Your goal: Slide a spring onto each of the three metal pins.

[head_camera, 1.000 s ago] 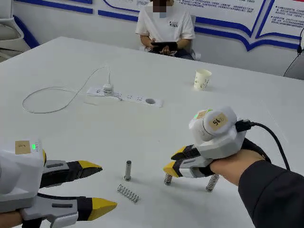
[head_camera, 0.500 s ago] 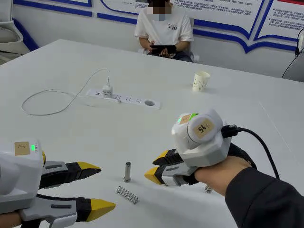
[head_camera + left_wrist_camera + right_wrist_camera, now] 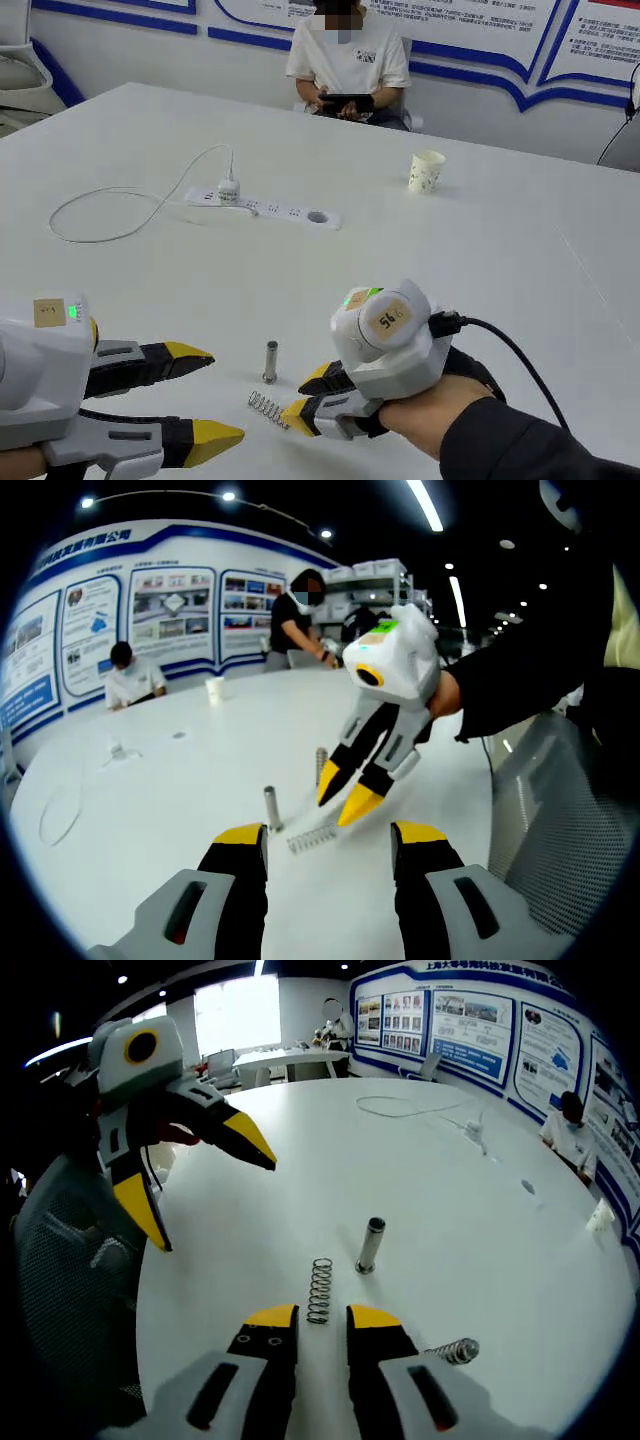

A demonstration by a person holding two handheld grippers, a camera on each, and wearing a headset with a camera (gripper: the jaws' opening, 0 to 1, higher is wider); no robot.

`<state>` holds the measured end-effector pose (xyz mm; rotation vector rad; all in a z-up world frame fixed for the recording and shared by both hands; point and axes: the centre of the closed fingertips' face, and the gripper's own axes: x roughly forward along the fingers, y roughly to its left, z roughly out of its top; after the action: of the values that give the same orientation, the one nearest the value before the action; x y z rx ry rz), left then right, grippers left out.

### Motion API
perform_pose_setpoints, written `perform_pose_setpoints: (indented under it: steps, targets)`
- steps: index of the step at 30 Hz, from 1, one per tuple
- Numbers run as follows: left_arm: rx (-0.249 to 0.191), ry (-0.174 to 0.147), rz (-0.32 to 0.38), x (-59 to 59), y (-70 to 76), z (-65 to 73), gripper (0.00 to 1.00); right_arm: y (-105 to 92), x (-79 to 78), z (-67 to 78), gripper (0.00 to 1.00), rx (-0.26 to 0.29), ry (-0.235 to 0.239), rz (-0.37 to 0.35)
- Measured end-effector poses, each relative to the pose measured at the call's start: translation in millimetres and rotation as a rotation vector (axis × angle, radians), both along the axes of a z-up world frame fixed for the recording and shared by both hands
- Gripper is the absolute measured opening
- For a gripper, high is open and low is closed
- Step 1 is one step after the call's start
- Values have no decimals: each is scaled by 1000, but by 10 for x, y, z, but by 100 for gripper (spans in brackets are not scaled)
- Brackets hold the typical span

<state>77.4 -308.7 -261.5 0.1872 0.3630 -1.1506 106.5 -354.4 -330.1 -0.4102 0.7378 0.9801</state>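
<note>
Where the right tongs [image 3: 322, 1313] point, the spring [image 3: 320, 1290] lies close.

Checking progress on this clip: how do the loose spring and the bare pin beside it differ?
The loose spring lies flat on the table; the bare pin stands upright. The spring is an open wire coil; the pin is a smooth solid rod. The right gripper has its tongs pointed at the spring, close to it; the pin stands clear of them. Both are grey metal, neither gripped.
</note>
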Motion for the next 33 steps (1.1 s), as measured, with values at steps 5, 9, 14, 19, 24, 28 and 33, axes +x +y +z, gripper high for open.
perform_pose_setpoints:
  steps: [5, 9, 14, 19, 24, 28, 33]
  targets:
    - [-1, 2, 3, 0, 6, -4, 50, 14, -5, -101, 20, 2, 13, -19]
    - [-2, 5, 3, -5, 3, -9, 50, 34, -4, -154, 18, 5, 14, -30]
    - [-2, 6, 3, -6, 2, -16, 50, 46, -2, -191, 16, 9, 14, -44]
    - [-2, 7, 6, -3, 12, -18, 50, 35, 7, -219, 15, 8, 12, -52]
    - [0, 9, 5, -3, 10, -26, 50, 25, 17, -209, 12, 5, 1, -53]
    - [2, 9, 4, -2, 9, -28, 50, 8, 7, -194, 12, -1, -1, -50]
    - [5, 11, 0, -6, 5, -39, 49, 0, -2, -138, 12, -4, -8, -43]
